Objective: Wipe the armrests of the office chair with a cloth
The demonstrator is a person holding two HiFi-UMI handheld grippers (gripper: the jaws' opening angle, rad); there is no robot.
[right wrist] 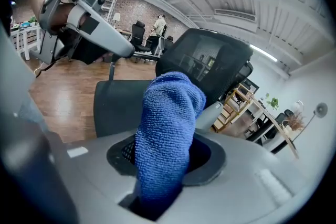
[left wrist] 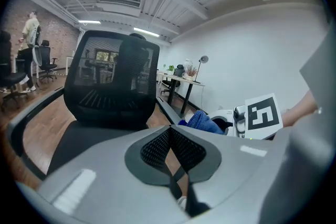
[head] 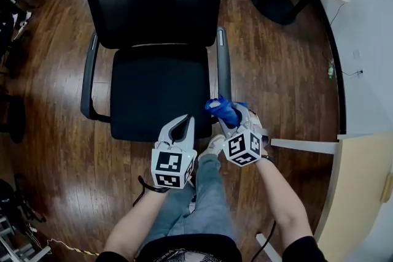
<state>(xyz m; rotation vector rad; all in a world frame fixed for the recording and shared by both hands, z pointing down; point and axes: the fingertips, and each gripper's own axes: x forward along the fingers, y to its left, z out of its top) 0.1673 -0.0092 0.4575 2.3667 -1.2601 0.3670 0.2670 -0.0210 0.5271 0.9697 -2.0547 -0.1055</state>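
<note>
1. Head view: a black office chair (head: 161, 92) stands on a dark wooden floor (head: 282, 83), its seat facing the person. The right gripper (head: 222, 117) is held at the front end of the armrest (head: 224, 64) on the picture's right. A blue cloth (head: 225, 109) bunches out of its tip, just beside that armrest end (whether it touches cannot be judged from here). The left gripper (head: 182, 122) hovers over the front edge of the seat, close beside the right one, its fingers pressed together. The other armrest (head: 88, 80) is well apart from both.

2. Left gripper view: the two fingers (left wrist: 152, 147) meet at their tips with nothing between them. Past them stands the chair's mesh back (left wrist: 113, 84). To the right are the blue cloth (left wrist: 202, 122) and the right gripper's marker cube (left wrist: 261, 113).

3. Right gripper view: the fingers are clamped on the cloth (right wrist: 165, 134), which rises as a thick blue roll from between them (it covers the fingertips). Behind it are the seat (right wrist: 113, 105), the chair back and the grey armrest (right wrist: 212, 113), which lies to the right of the cloth. The left gripper (right wrist: 86, 21) shows at upper left.
</note>
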